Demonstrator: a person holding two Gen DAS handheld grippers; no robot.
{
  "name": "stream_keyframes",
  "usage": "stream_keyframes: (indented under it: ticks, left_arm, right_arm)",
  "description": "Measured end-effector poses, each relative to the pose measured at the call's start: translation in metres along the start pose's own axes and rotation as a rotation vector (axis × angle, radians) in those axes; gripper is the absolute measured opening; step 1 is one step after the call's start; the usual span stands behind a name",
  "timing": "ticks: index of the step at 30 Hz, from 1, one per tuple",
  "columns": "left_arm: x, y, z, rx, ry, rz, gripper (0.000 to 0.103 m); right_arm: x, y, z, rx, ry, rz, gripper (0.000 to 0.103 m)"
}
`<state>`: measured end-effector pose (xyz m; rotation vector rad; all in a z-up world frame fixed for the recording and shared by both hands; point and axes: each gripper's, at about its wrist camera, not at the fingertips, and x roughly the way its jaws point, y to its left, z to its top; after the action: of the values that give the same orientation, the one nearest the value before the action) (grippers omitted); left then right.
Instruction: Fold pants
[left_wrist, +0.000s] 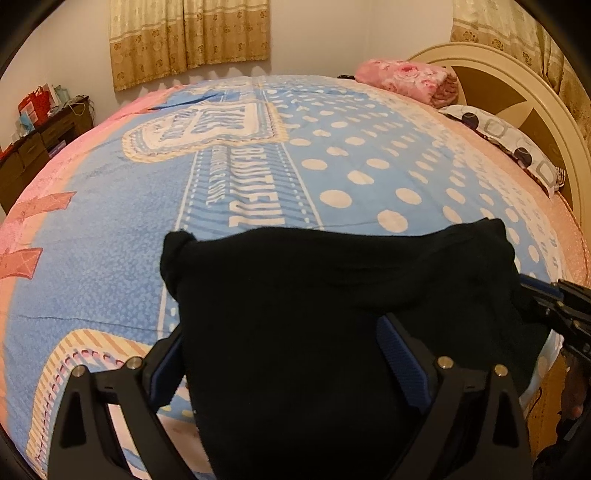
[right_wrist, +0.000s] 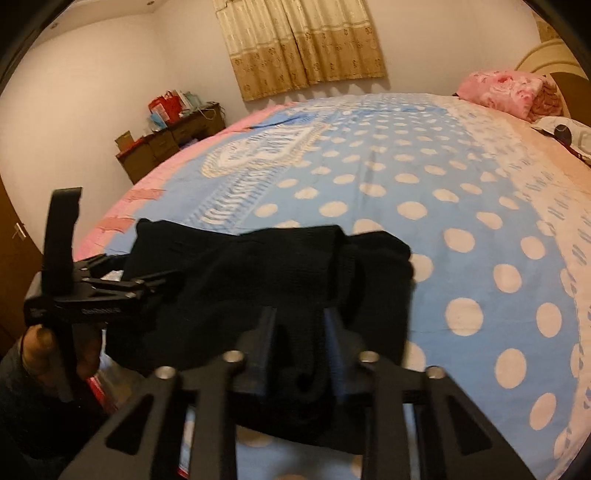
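Note:
The black pants (left_wrist: 332, 295) lie folded in a thick bundle near the front edge of the bed (left_wrist: 110, 258). My left gripper (left_wrist: 280, 354) is open, its fingers wide apart with the bundle between them. In the right wrist view the pants (right_wrist: 266, 273) lie across the blue dotted bedspread (right_wrist: 480, 258). My right gripper (right_wrist: 299, 332) is closed on a fold of the black cloth at the bundle's near edge. The left gripper also shows in the right wrist view (right_wrist: 159, 280), at the bundle's left side. The right gripper shows at the right edge of the left wrist view (left_wrist: 554, 306).
A folded pink floral blanket (left_wrist: 406, 79) and a patterned pillow (left_wrist: 509, 140) lie at the headboard (left_wrist: 535, 96) on the right. A dark dresser with clutter (right_wrist: 166, 144) stands against the far wall. Curtains (right_wrist: 303, 44) hang behind the bed.

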<state>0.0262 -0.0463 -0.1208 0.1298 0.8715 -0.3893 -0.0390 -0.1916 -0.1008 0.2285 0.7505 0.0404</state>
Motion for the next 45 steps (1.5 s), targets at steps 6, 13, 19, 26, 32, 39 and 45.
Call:
stream_keyframes:
  ticks: [6,13,19,26,32,39,45]
  left_arm:
    - [0.002,-0.001,0.000,-0.009,0.005,0.007,0.100]
    - [0.008,-0.003,-0.002,-0.007,0.011,-0.001,0.103]
    - [0.016,0.008,-0.004,-0.068,0.025,-0.055,0.103]
    - [-0.003,0.015,-0.008,-0.053,0.002,0.031,0.103]
    - [-0.010,0.038,-0.012,-0.157,0.017,-0.023,0.103]
    - [0.001,0.047,-0.020,-0.216,0.050,-0.071,0.103]
    - [0.003,0.034,-0.019,-0.167,0.037,-0.080,0.096]
  right_arm:
    - [-0.004,-0.007,-0.004,-0.021,-0.007,-0.025,0.007]
    - [0.001,-0.020,-0.010,-0.025,0.004,-0.068,0.006]
    - [0.004,-0.022,-0.013,-0.028,-0.004,-0.054,0.009]
    - [-0.021,-0.041,-0.011,0.063,-0.072,-0.047,0.075]
    - [0.001,-0.056,-0.011,0.150,-0.018,0.069,0.075]
    - [0.016,-0.047,-0.012,0.125,-0.017,0.087,0.075]
    - [0.019,-0.040,-0.011,0.092,-0.017,0.097,0.051]
